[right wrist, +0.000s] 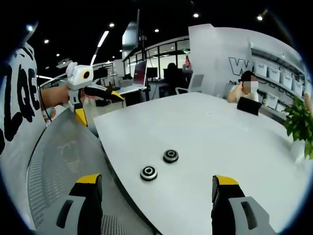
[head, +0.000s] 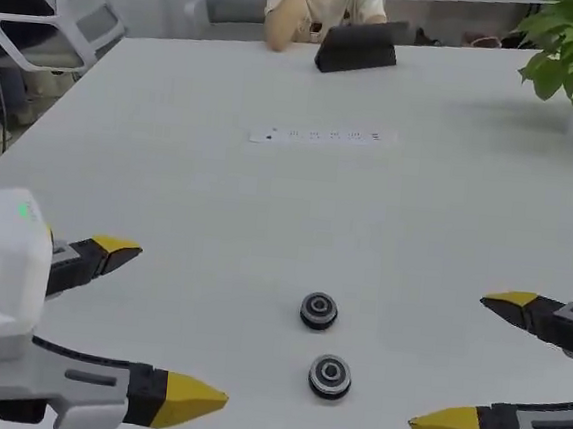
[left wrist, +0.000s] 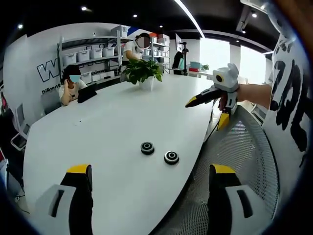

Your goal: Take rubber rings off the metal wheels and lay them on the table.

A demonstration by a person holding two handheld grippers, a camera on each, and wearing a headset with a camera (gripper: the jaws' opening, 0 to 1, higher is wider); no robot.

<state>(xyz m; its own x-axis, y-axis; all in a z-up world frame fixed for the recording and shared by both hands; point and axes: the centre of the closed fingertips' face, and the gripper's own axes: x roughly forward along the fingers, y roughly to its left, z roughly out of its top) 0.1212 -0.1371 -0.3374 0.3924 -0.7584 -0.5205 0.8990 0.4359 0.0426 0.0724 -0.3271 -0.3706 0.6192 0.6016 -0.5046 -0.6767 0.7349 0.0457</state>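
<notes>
The white table [head: 268, 193] spreads across the head view. At its near edge the left gripper [head: 156, 326] and the right gripper [head: 449, 361] hover well apart, each with its jaws spread wide and holding nothing. A potted plant [head: 572, 54] stands at the far right corner. Between the grippers lie the far metal wheel [head: 319, 311] and the near metal wheel [head: 330, 376], flat on the table near each other, each with a black rubber ring [head: 305, 312] around its rim.
</notes>
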